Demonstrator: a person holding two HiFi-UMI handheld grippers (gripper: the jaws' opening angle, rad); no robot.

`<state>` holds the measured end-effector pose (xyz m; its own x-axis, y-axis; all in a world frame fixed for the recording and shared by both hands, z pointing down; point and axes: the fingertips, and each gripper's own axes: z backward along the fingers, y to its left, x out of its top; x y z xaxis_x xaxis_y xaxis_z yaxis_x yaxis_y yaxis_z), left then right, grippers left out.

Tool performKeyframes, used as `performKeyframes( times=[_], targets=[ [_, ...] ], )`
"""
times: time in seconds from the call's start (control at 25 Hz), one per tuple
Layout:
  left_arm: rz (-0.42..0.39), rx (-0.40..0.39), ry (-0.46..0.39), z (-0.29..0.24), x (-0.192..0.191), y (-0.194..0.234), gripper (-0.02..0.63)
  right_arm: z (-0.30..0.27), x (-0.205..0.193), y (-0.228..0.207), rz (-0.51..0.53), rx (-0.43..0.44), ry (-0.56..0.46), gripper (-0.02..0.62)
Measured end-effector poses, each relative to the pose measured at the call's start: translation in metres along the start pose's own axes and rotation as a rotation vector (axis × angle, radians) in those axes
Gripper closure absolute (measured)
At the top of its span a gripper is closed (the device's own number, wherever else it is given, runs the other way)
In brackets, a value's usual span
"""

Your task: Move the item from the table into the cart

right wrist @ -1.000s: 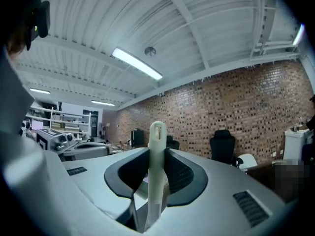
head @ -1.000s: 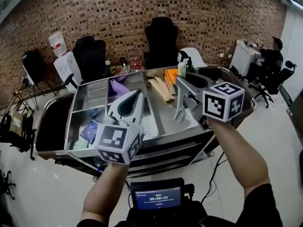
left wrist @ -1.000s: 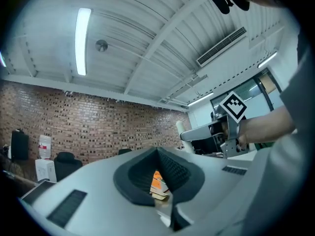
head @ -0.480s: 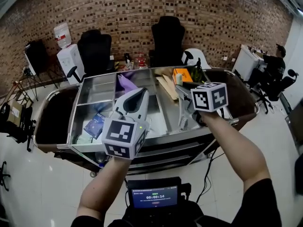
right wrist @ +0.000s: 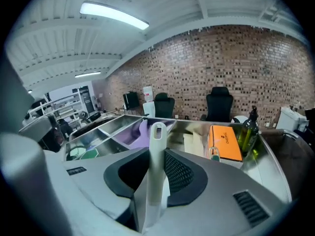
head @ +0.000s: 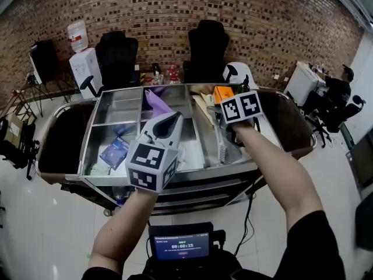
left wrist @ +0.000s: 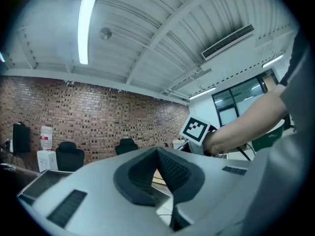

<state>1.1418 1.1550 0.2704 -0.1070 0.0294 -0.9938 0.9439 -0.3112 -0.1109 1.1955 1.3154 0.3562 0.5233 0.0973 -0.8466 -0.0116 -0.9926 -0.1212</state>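
Observation:
My right gripper is shut on a white long-handled brush, which hangs down into the right compartment of the steel cart. In the right gripper view the brush handle, with a hole at its tip, stands clamped between the dark pads of that gripper. My left gripper hovers over the cart's middle, pointing level. Its pads meet with nothing between them.
An orange box and a green bottle stand at the cart's far right. A purple item and a blue packet lie in the left compartments. Black office chairs line the brick wall. A person sits far right.
My right gripper has come down and to the left with the brush, tipping forward over the cart's right compartment. The left gripper has shifted only a little.

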Motion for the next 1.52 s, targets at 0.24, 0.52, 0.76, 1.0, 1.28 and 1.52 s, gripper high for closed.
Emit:
performKeyframes(
  times=[0.24,0.52,0.76,1.0,1.28,1.52],
  targets=[
    [-0.026,0.006,-0.003,0.001,-0.003,0.013,0.606,-0.065,-0.021,-0.014,-0.059,0.040,0.156,0.523],
    [-0.022,0.035,0.032,-0.015,-0.019,0.042,0.606,-0.121,-0.043,-0.040,-0.105,0.015,0.271,0.522],
    [0.005,0.036,0.045,-0.029,-0.041,0.064,0.606,-0.158,-0.058,-0.059,-0.098,-0.011,0.368,0.522],
    [0.013,0.037,0.056,-0.042,-0.046,0.068,0.606,-0.169,-0.069,-0.070,-0.092,-0.025,0.445,0.520],
    [0.021,0.049,0.059,-0.044,-0.052,0.073,0.606,-0.174,-0.081,-0.070,-0.090,-0.016,0.477,0.518],
    [0.028,0.040,0.064,-0.046,-0.056,0.069,0.606,-0.175,-0.083,-0.074,-0.092,-0.032,0.473,0.517]
  ],
)
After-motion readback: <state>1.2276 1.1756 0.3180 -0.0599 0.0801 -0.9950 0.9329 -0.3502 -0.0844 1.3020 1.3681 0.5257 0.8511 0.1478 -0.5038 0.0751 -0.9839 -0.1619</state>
